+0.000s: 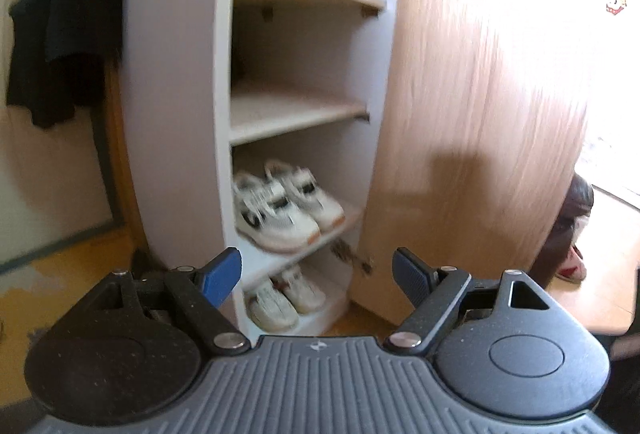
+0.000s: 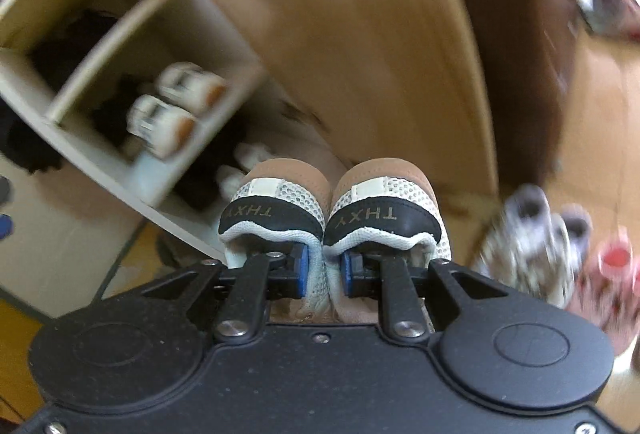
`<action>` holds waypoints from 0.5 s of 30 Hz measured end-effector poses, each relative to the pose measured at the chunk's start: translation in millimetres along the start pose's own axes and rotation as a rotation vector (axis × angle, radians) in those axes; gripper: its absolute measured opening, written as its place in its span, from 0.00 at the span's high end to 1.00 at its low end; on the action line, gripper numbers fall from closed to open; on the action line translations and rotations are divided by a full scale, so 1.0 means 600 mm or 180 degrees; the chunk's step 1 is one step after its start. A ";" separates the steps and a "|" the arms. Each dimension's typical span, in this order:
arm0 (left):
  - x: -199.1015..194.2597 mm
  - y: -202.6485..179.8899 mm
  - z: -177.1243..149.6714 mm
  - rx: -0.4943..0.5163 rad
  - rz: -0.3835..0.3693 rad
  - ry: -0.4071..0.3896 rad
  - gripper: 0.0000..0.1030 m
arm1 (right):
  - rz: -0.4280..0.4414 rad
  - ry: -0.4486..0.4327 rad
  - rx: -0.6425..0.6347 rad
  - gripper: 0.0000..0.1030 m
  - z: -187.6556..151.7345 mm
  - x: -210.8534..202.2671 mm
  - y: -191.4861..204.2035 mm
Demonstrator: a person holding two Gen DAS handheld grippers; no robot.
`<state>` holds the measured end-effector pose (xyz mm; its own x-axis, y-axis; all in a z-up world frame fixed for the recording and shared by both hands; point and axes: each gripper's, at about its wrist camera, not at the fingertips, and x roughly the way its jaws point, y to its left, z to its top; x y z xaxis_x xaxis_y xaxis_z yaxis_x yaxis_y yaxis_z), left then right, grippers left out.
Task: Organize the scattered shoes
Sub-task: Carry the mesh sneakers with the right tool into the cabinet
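Observation:
In the right wrist view my right gripper (image 2: pixel 323 270) is shut on a pair of white mesh shoes (image 2: pixel 332 205) with tan heels and black "THXY" tabs, pinching their inner collars together. The pair hangs in front of the open shoe cabinet (image 2: pixel 100 161). My left gripper (image 1: pixel 316 276) stands open with nothing between its blue pads, facing the white shoe cabinet (image 1: pixel 180 93). A white and black sneaker pair (image 1: pixel 284 209) sits on a lower shelf, and a white pair (image 1: pixel 286 300) sits on the bottom shelf.
The cabinet's wooden door (image 1: pixel 480 113) stands open on the right. The middle shelf (image 1: pixel 288 109) is bare. Dark clothes (image 1: pixel 60 13) hang at the left. On the floor at the right lie a patterned pair (image 2: pixel 536 246) and a pink shoe (image 2: pixel 604 274).

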<state>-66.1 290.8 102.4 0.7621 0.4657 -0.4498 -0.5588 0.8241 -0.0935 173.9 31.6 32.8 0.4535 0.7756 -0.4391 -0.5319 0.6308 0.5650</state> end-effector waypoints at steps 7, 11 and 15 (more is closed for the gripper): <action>-0.036 0.029 0.040 -0.0069 0.0090 -0.0334 0.20 | 0.0279 -0.0182 -0.0581 0.83 0.127 -0.031 0.117; -0.049 0.035 0.050 -0.0081 0.0090 -0.0448 0.20 | 0.0392 -0.0292 -0.0867 0.84 0.187 -0.038 0.188; -0.052 0.034 0.059 0.0048 0.0071 -0.0554 0.20 | 0.0536 -0.0390 -0.1083 0.84 0.244 -0.036 0.258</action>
<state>-89.6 304.4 145.9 0.7955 0.5316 -0.2910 -0.5721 0.8171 -0.0714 186.4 109.2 232.1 0.4109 0.8733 -0.2619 -0.8032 0.4826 0.3492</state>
